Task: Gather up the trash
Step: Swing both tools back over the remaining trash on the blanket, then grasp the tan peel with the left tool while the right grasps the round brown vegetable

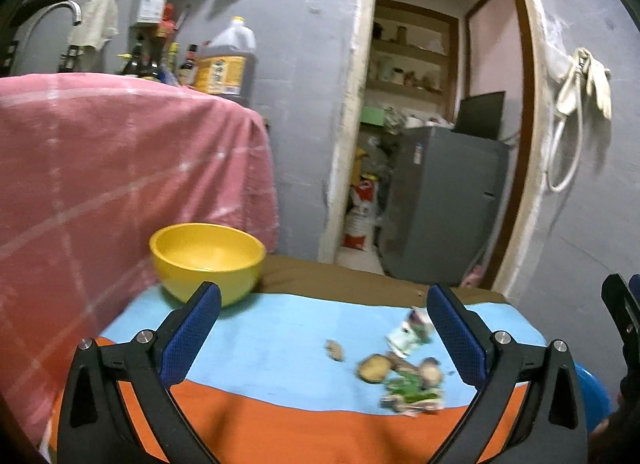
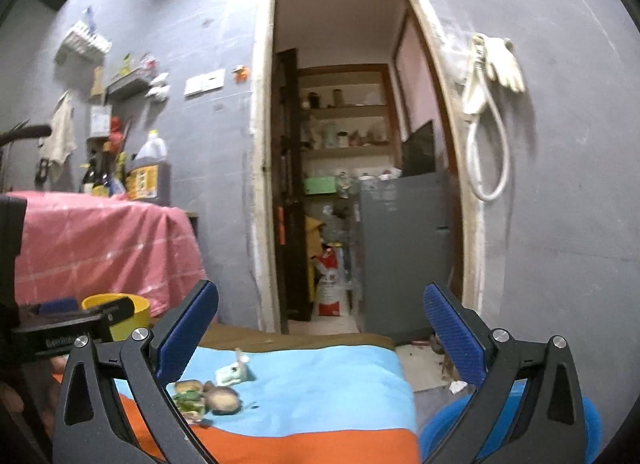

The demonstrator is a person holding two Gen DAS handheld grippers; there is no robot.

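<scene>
Trash (image 1: 400, 376) untouched, both hand-held grippers wide, empty

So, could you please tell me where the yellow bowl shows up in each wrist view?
Left wrist: yellow bowl left of centre, on the blue cloth, fully visible.
Right wrist: yellow bowl at lower left, partly hidden behind the left gripper.
Shared landmark: the pink checked cloth just behind it.

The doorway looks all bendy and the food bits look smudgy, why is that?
Left wrist view: the fisheye lens bows the doorway, and the trash pile on the table is smeared by blur. Right wrist view: the doorway bends less near the middle, the trash pile looks soft, and dark corners ring the picture.
</scene>
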